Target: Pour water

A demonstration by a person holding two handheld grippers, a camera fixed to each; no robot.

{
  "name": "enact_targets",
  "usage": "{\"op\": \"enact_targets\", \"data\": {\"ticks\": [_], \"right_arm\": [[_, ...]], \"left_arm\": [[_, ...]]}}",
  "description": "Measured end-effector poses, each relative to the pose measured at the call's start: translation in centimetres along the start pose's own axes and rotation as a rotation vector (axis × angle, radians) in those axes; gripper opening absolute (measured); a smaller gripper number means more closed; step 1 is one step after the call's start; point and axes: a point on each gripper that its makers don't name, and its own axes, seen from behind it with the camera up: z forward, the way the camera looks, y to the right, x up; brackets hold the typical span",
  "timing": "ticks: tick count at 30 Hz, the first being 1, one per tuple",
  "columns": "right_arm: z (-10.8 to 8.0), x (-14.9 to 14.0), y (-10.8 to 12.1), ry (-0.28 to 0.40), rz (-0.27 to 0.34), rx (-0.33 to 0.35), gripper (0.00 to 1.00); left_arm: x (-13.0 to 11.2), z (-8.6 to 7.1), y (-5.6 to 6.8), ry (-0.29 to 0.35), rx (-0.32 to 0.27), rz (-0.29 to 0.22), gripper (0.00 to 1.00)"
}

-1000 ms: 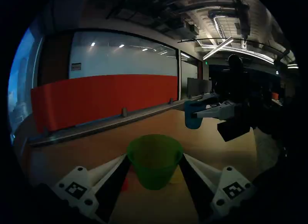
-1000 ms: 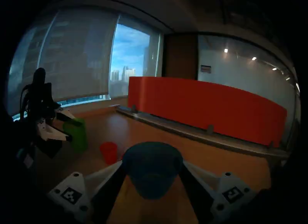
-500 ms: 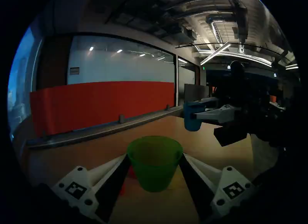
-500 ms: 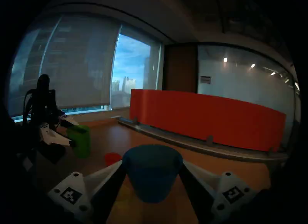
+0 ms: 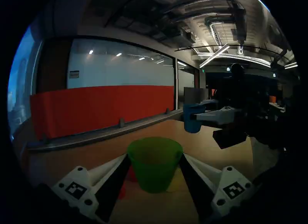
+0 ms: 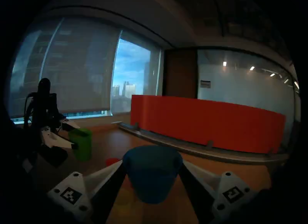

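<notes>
Left gripper: jaws clenched on the green cup, one finger on each side of its wall, cup upright and held above the wooden tabletop. Right gripper: jaws likewise grasping the blue cup, also upright; the left gripper view shows it farther off to the right, well apart from the green cup. A small red cup stands on the tabletop, partly hidden by a right-gripper finger; contents of either held cup, cannot tell.
</notes>
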Motion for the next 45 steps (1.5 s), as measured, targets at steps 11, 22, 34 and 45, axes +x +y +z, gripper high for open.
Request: {"op": "enact_targets", "data": {"ticks": [11, 22, 34, 45], "right_arm": [[0.1, 0.6, -0.5, 0.006, -0.017, 0.011, 0.92], [0.1, 1.6, -1.6, 0.012, -0.060, 0.045, 0.91], [0.6, 2.6, -3.3, 0.005, -0.185, 0.078, 0.91], [1.4, 4.5, -4.7, 0.028, -0.300, 0.095, 0.91]], "left_arm": [[-0.2, 0.3, 0.4, -0.002, -0.005, 0.032, 0.87], [-0.6, 0.8, 2.1, -0.001, -0.058, 0.034, 0.87], [-0.7, 1.2, 3.4, 0.005, -0.105, 0.026, 0.86], [-1.0, 1.7, 3.9, 0.012, -0.134, 0.012, 0.86]]}}
